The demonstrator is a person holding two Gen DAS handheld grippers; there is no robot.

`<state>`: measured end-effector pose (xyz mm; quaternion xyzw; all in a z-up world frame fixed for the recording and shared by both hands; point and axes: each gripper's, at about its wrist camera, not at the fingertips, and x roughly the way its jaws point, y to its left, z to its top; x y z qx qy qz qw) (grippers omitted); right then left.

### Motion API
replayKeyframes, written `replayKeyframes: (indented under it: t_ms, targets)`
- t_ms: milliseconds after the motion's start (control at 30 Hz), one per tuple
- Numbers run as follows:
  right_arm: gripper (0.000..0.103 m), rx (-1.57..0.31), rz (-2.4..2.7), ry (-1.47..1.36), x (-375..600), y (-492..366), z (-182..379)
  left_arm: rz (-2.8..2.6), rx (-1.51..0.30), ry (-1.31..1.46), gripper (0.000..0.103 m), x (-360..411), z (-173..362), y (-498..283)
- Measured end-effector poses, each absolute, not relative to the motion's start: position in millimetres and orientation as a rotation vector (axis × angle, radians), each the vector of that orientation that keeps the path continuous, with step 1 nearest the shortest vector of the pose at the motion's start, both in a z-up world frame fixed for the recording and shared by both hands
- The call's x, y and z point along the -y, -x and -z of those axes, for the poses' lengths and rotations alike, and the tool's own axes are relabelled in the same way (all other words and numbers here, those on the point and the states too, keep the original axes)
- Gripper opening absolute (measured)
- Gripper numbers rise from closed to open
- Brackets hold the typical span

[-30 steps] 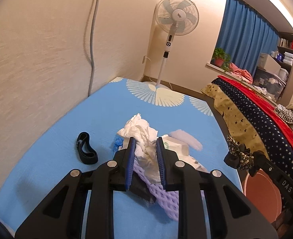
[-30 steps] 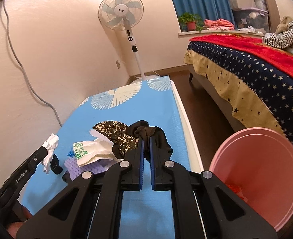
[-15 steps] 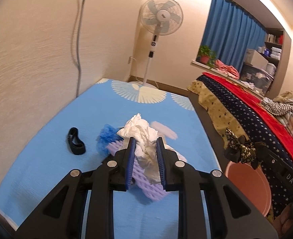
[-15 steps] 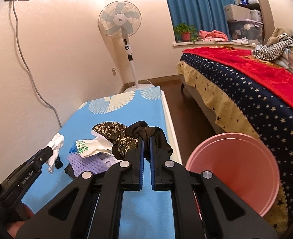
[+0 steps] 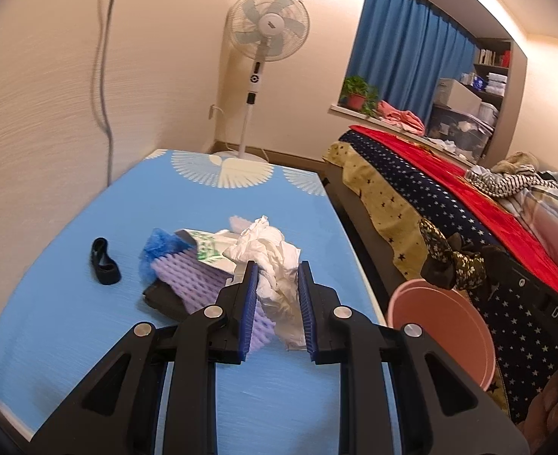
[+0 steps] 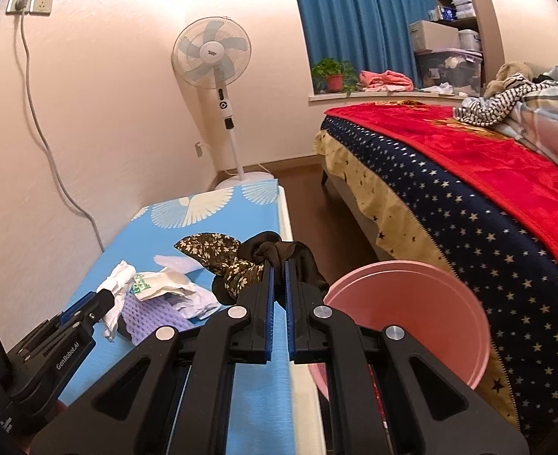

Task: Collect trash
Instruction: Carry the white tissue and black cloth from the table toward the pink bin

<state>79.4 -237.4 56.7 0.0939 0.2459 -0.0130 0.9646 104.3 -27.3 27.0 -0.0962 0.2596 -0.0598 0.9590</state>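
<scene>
Lower centre of the right wrist view, the right gripper (image 6: 279, 276) is clamped on a dark floral fabric scrunchie (image 6: 241, 261); the round pink plastic bin (image 6: 423, 303) opens just to its right. The left gripper (image 5: 277, 284) pinches crumpled white tissue (image 5: 275, 254), farther from the bin at right.

The left gripper (image 5: 277, 271) points forward and somewhat downward, its blue-padded fingers (image 5: 250, 303) pinched on a crumpled white wad (image 5: 275, 261) — held partway apart by it. The right gripper (image 6: 279, 270) tilts down likewise, its fingers (image 6: 266, 311) nearly together — clamped on dark cloth (image 6: 279, 252) bunched at their tips.
</scene>
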Motion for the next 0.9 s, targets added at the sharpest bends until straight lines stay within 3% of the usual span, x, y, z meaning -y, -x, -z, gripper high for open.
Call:
replayKeyframes:
  t_ms: [900]
  targets:
    - [0.006,-0.483,0.185,-0.229,283.9,-69.7,-58.0,0.252,-0.563,0.159,0.021,77.9,-19.7,-111.3]
